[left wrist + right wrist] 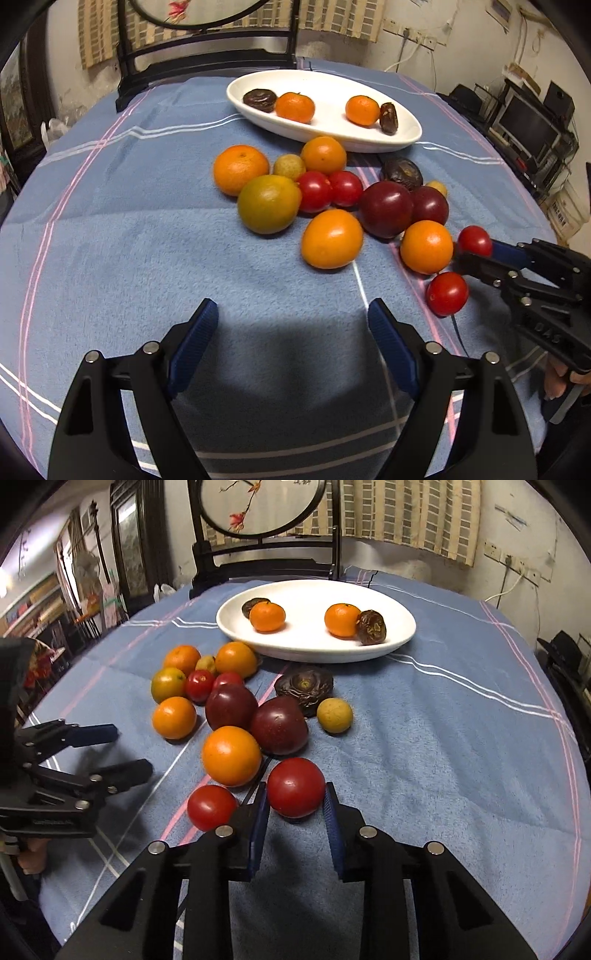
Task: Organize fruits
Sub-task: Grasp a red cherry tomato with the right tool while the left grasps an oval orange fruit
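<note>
A white oval plate [369, 142] [399, 642] at the far side holds two oranges and two dark wrinkled fruits. In front of it lies a pile of oranges, red tomatoes, dark plums and small yellow fruits on the blue cloth. My right gripper [295, 805] [476, 254] is shut on a red tomato [295, 792] [474, 240] at the pile's near right edge, resting at cloth level. Another tomato [211, 806] [447, 293] lies just left of it. My left gripper [291, 332] [129, 749] is open and empty over bare cloth, short of the pile.
A dark wooden chair [207, 62] [266, 565] stands behind the table's far edge. The blue striped cloth [110, 240] covers the round table. Shelves and electronics [532, 125] stand off to the right.
</note>
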Tool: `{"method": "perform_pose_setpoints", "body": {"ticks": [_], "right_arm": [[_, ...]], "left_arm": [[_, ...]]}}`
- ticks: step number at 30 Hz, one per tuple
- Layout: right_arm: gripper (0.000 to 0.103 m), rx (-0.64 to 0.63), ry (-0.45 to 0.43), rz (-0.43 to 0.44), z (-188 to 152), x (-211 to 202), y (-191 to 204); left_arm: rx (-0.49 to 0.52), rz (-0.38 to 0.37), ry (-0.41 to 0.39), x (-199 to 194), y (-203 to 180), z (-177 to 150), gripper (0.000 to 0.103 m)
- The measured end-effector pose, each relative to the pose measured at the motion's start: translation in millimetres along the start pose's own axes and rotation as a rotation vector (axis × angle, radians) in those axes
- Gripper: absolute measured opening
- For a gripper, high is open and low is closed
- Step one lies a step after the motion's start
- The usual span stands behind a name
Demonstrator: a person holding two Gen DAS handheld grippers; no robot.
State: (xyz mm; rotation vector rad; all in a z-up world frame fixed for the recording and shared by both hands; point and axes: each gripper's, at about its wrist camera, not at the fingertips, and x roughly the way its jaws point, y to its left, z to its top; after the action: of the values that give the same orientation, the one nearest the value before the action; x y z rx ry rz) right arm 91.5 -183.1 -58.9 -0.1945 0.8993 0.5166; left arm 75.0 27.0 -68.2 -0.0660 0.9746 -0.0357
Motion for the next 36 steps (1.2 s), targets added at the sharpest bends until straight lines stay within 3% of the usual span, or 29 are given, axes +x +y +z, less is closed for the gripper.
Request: {"method": "perform_pose_setpoints", "body": {"ticks": [2, 9, 15, 17, 21, 29, 36], "right_arm": [[0.029, 0.006, -0.004, 0.008, -1.4, -1.8, -2.6], [0.03, 0.039, -0.043, 0.048, -4.1, -10.3, -12.0], [0.03, 0.045, -0.057, 0.071, -3.6, -11.6, -12.8], [0.03, 0.049, -0.057, 0.071, -3.7, -11.4, -13.1], [0.03, 0.059, -0.062, 0.066, -3.9, -12.0, -15.0], [0.03, 0.059, -0.062, 0.05, -3.9, -12.1, -14.0], [0.03, 0.06, -0.059, 0.05, -4.0, -11.3, -14.3]], "left_arm": [[0.02, -0.003, 0.005, 3.2, -5.4, 2.9, 0.068], [0.071, 0.051, 0.006, 14.0, -19.4, 12.1, 0.067], [0.096, 0.039, 0.006, 21.2, -26.9, 24.3, 0.053], [0.124, 0.029, 0.003, 22.3, -32.1, 27.5, 0.036], [0.176, 0.04, -0.015, 24.1, -38.0, 30.4, 0.036], [0.144, 0.01, -0.012, 21.9, -27.2, 28.7, 0.036], [0.201, 0.057, -0.032, 27.7, -36.4, 34.8, 0.039]]}}
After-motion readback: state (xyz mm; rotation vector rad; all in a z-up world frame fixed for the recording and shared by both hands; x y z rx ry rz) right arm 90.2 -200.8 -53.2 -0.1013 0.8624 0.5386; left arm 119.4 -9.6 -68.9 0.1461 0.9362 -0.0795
